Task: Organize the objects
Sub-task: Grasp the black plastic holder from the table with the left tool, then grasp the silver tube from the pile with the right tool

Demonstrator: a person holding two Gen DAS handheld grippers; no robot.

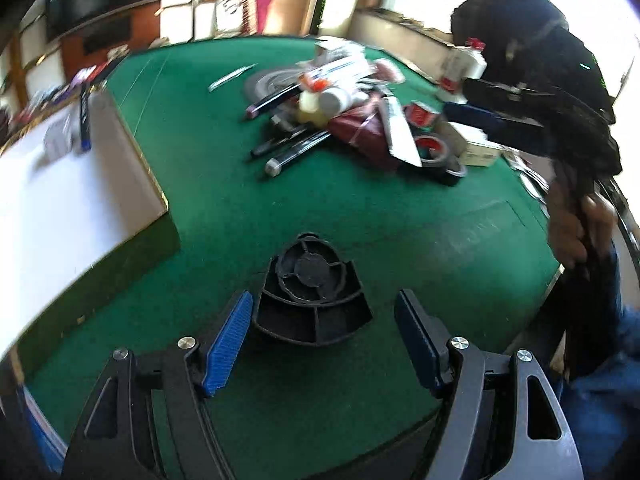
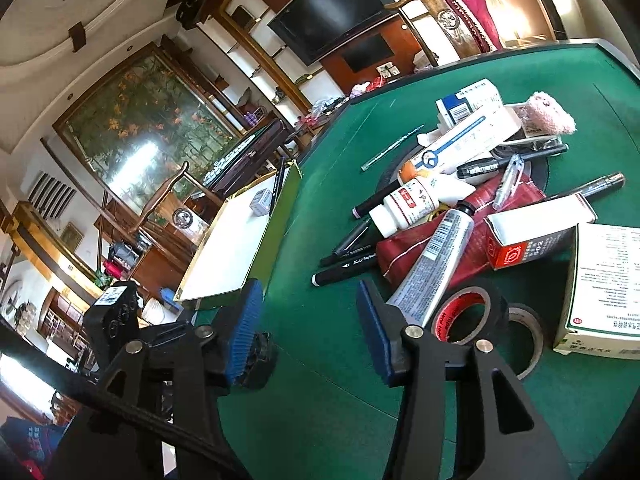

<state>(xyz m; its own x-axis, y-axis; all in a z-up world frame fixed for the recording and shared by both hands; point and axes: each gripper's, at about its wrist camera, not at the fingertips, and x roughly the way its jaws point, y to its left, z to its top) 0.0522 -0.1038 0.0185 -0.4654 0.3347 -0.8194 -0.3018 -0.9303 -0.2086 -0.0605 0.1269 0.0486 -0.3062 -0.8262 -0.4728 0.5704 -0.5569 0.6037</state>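
On the far left of the green felt table sits my white tray with a gold rim, a blue-capped marker and a small grey box lying at its far end; the right wrist view shows the same tray left of the clutter. My left gripper is released, blue pads spread wide, with a black ribbed plastic piece on the felt between them, touching neither pad as far as I can tell. Middle of table, beyond it: the pile of stuff to organize, blurred in the left view. Right wrist view is sharper: black markers at the pile's left edge, white pill bottle with red label, silver tube lying over a dark red pouch, long white box, clear pen, pink plush at the back. My right gripper is also released, jaws apart over bare felt, holding nothing, right pad just beside the tube's crimped end. Further right: black tape roll with red core, a second tape roll touching it, red-and-white carton, and a white printed box at the edge.
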